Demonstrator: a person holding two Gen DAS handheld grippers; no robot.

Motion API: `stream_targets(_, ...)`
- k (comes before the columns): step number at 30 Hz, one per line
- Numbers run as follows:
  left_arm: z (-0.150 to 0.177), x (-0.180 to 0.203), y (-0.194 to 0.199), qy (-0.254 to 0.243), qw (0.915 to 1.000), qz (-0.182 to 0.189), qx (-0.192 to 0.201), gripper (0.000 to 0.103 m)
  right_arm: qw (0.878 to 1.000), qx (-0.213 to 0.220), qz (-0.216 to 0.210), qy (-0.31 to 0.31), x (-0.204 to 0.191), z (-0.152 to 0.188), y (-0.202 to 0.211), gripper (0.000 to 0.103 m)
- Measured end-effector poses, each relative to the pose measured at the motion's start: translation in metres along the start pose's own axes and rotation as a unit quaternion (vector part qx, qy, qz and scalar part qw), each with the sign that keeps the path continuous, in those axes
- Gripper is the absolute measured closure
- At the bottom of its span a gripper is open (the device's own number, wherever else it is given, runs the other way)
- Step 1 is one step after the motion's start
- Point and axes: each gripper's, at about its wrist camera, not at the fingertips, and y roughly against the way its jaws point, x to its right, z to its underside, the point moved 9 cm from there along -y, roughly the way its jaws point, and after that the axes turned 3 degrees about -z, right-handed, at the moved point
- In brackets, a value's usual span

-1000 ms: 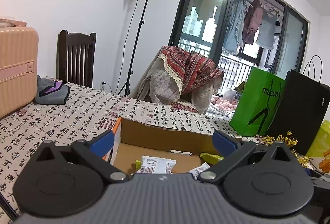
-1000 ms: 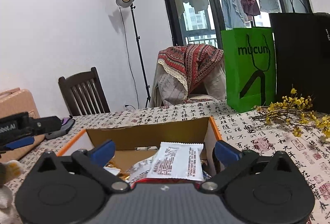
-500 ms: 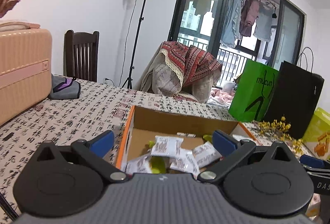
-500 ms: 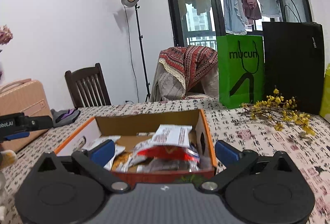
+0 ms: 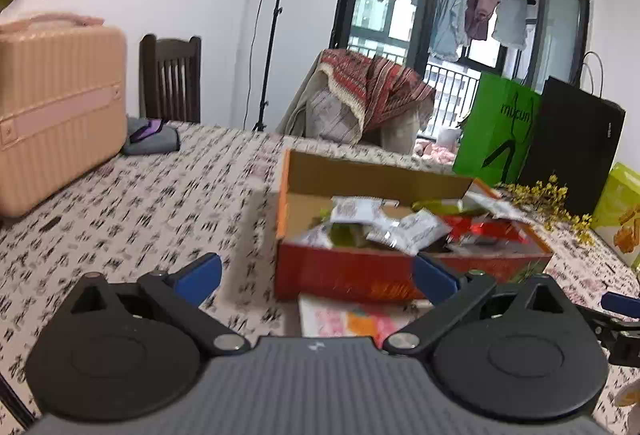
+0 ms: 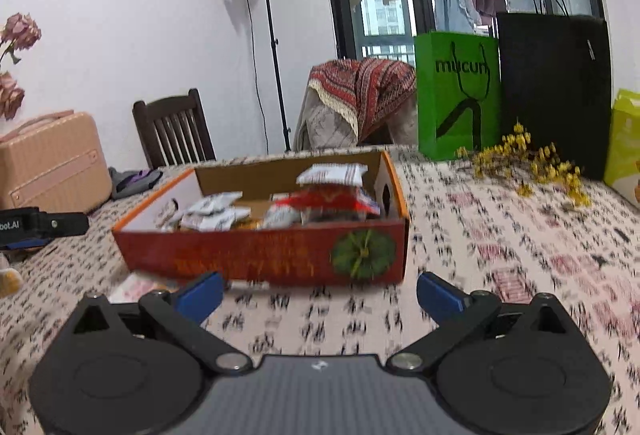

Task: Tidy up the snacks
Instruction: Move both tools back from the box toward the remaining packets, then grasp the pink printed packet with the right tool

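Both grippers have pulled back from the box since the earlier frames, when their fingers hung right over its contents. The left gripper (image 5: 316,277) now has its blue fingers spread wide and empty, with the near wall of the box (image 5: 352,271) just ahead. The right gripper (image 6: 318,289) is likewise wide open, holding nothing, its tips short of the red front wall of the box (image 6: 256,255).

The snacks (image 6: 324,195) lie heaped inside the box, white and red packets piled above the rim on the right end; blur makes their print unreadable. A pink and orange flat packet (image 5: 352,319) lies on the tablecloth (image 6: 500,235) just before the box, partly hidden by the left gripper's body. The left gripper shows as a dark bar at the left edge of the right wrist view.

Open cloth lies left of the box toward the suitcase (image 5: 60,107), and right of it toward the yellow flowers (image 6: 528,163) and the green bag (image 6: 456,95).
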Motion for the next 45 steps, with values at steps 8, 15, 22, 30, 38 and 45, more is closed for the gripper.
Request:
stream_targets(8, 0.041, -0.007, -0.017, -0.035, 0.9976, -0.007, -0.059, 0.0, 0.999, -0.028, 0.005, -0.016, 0.0, 0.031, 0.004, 0.0)
stream_targets(15, 0.061, -0.01, -0.034, -0.045, 0.9949, -0.012, -0.089, 0.0, 0.999, -0.038, 0.011, -0.024, 0.003, 0.041, 0.006, 0.0)
stream_targets(22, 0.06, -0.016, -0.034, -0.038, 0.9955, -0.014, -0.086, 0.0, 0.999, -0.047, 0.004, -0.013, -0.006, 0.038, 0.0, 0.0)
stream_targets(30, 0.05, -0.062, -0.024, -0.013, 0.9972, -0.041, -0.061, 0.0, 0.996, -0.071, -0.05, 0.013, -0.065, 0.017, -0.037, 0.0)
stream_targets(38, 0.044, -0.116, -0.024, 0.003, 0.9962, -0.074, -0.047, 0.0, 0.988, -0.129, -0.079, 0.014, -0.132, 0.01, -0.1, 0.0)
stream_targets(45, 0.047, -0.131, -0.03, 0.035, 0.9966, -0.051, -0.054, 0.0, 0.981, -0.182, -0.072, -0.004, -0.158, 0.015, -0.145, 0.0)
